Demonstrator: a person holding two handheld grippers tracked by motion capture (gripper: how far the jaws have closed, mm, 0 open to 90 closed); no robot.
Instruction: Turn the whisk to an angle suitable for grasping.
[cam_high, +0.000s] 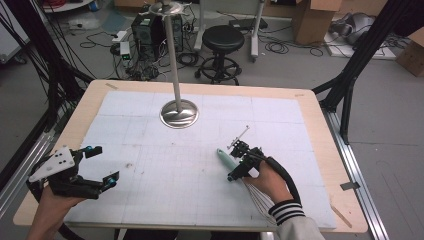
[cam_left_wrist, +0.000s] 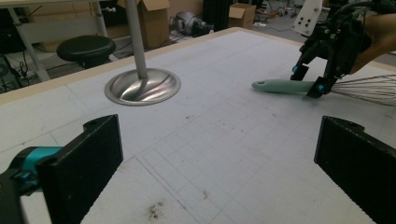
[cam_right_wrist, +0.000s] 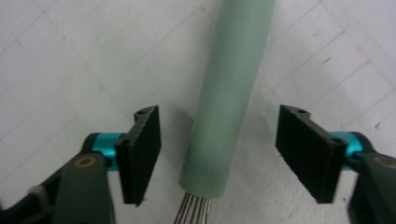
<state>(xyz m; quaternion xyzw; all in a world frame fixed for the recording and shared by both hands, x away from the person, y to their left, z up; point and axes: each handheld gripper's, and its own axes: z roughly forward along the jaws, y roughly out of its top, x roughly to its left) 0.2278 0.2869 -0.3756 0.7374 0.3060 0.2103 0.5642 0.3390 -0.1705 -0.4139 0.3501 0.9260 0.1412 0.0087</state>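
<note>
The whisk (cam_high: 231, 162) lay flat on the white gridded mat (cam_high: 150, 130), right of centre in the high view, its pale green handle (cam_right_wrist: 229, 93) pointing toward the upper left and its wires running back under the person's right hand. The right gripper (cam_high: 241, 161) stood over the lower end of the handle, just above where the wires begin. In the right gripper view its jaws straddled the handle with a clear gap on both sides, about half open and not yet pressing, so the grasp looked begun but not made; closing, lifting and any carrying were left, by my judgement.

The left gripper (cam_high: 102, 165) sat at the lower left of the high view, well apart from the whisk, its jaws spread wide with nothing between them.

The steel stand (cam_high: 178, 112), a round base with an upright pole, stood at upper centre, well apart from the handle's tip. Bare mat lay between whisk and stand, and across to the left gripper. The table's right edge (cam_high: 325, 135) was the nearer one, though how much room the wires had toward the bottom edge was hard to tell behind the hand.
</note>
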